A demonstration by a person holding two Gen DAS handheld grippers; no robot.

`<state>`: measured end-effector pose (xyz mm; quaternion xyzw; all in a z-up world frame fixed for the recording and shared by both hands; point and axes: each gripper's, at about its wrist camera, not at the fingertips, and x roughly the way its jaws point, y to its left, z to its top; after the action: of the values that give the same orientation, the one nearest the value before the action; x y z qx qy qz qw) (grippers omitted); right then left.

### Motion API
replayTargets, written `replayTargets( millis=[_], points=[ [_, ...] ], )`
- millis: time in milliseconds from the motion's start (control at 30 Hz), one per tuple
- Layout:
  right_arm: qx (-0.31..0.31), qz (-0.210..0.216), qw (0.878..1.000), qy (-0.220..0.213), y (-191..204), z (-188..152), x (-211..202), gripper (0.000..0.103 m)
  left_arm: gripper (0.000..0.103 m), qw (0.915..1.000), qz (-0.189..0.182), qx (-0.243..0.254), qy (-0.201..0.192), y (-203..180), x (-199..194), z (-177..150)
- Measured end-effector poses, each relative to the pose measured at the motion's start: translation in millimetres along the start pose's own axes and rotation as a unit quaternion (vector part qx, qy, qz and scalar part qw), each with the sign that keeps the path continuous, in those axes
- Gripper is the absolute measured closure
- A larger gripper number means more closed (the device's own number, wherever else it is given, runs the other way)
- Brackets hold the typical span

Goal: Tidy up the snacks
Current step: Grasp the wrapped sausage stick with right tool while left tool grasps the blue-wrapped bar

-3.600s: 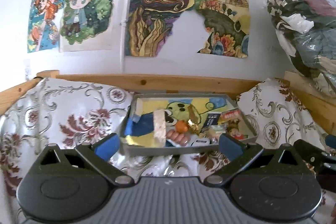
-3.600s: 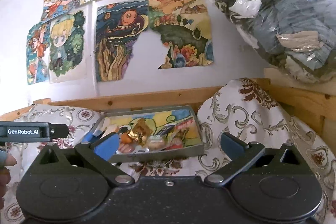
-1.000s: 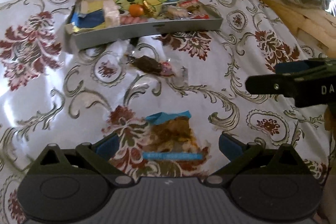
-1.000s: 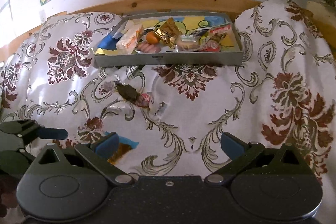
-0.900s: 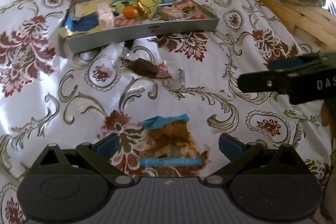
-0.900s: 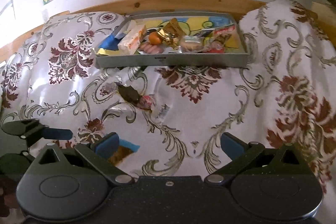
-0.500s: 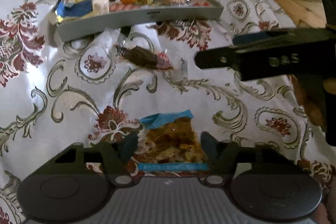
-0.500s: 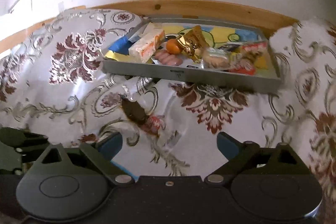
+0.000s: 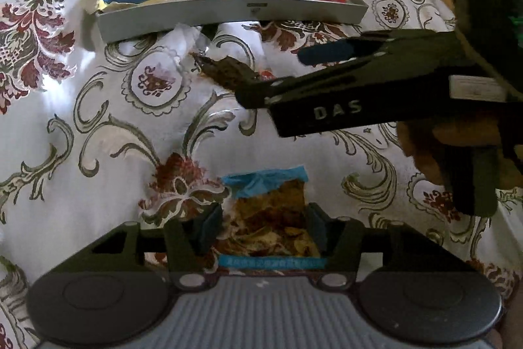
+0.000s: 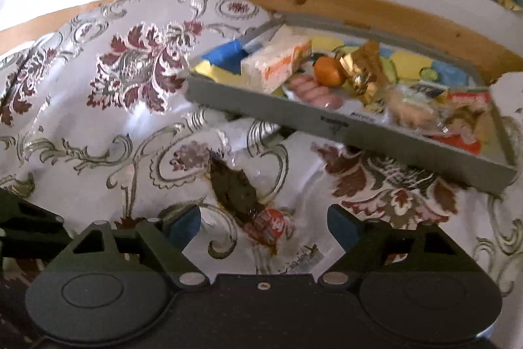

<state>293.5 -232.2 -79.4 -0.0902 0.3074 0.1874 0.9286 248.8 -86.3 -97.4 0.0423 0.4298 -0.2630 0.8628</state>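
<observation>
Left gripper (image 9: 263,226) pinched onto the clear blue-edged snack bag (image 9: 271,218) lying on the cloth; right gripper (image 10: 263,221) spread wide, straddling the dark wrapped snack (image 10: 243,197), long axis roughly diagonal to the fingers, tray (image 10: 343,128) just beyond.

A surface covered by a white cloth (image 9: 98,133) with dark red flowers is seen, and on it are laid a grey tray (image 9: 228,13) of snacks, a dark wrapped snack (image 10: 235,188) and a blue-edged snack bag (image 9: 268,218).
</observation>
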Motion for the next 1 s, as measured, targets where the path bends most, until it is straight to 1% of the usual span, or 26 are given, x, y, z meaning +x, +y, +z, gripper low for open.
replayTargets(
  millis=[67,200,333,400,433,467,500,533,600,700,767,833,867,900,933,1000],
  points=[
    [-0.002,0.001,1.000,0.010,-2.0,-1.8,8.5,0.020,0.042,1.0000,0.002,0.001,-0.001,-1.1,0.5,-0.4],
    [-0.009,-0.008,1.000,0.025,-2.6,-5.7,18.1,0.028,0.042,1.0000,0.002,-0.003,0.000,-0.6,0.4,-0.2],
    [-0.042,-0.030,0.998,0.040,3.4,-7.1,17.3,0.037,0.042,1.0000,0.001,-0.006,0.002,0.0,0.6,1.3],
    [-0.047,-0.045,0.997,0.047,3.0,-8.2,15.5,0.042,0.042,1.0000,0.002,-0.004,0.003,-0.6,0.0,1.3],
    [-0.044,-0.049,0.996,0.052,1.4,-8.7,14.4,0.059,0.043,1.0000,0.003,-0.005,0.003,-0.9,-0.4,1.2],
    [-0.032,-0.038,0.997,0.062,-1.6,-9.6,13.8,0.064,0.043,1.0000,0.003,-0.007,0.003,-0.6,-0.5,1.6],
    [-0.017,-0.035,0.997,0.066,-3.8,-11.0,11.9,0.067,0.043,0.9999,0.003,-0.011,0.004,-0.2,-0.9,1.6],
    [-0.013,-0.037,0.997,0.068,-3.5,-12.2,9.7,0.073,0.043,0.9999,0.004,-0.016,0.004,0.3,-1.6,1.7],
    [-0.018,-0.041,0.996,0.076,-0.3,-14.6,6.5,0.080,0.044,0.9997,0.006,-0.025,0.004,1.6,-3.8,0.9],
    [-0.017,-0.049,0.995,0.082,1.5,-18.6,2.9,0.081,0.046,0.9990,0.018,-0.041,0.002,4.1,-8.4,0.4],
    [-0.016,-0.055,0.995,0.078,1.2,-20.6,1.1,0.072,0.048,0.9978,0.035,-0.056,0.004,8.6,-10.9,0.1],
    [-0.021,-0.060,0.995,0.072,1.2,-21.4,0.2,0.063,0.048,0.9966,0.037,-0.073,0.006,14.8,-11.9,0.4],
    [-0.024,-0.060,0.996,0.069,1.0,-21.2,0.7,0.061,0.048,0.9959,0.038,-0.082,0.006,17.6,-11.9,1.1],
    [-0.028,-0.062,0.995,0.066,1.3,-20.8,1.3,0.055,0.048,0.9951,0.041,-0.090,0.006,19.7,-12.5,0.9],
    [-0.035,-0.063,0.995,0.063,1.9,-19.9,2.5,0.046,0.048,0.9943,0.046,-0.096,0.005,21.9,-12.6,1.3],
    [-0.055,-0.065,0.995,0.055,4.1,-18.9,5.3,0.035,0.048,0.9931,0.049,-0.106,0.004,25.7,-12.3,1.4]
  ],
)
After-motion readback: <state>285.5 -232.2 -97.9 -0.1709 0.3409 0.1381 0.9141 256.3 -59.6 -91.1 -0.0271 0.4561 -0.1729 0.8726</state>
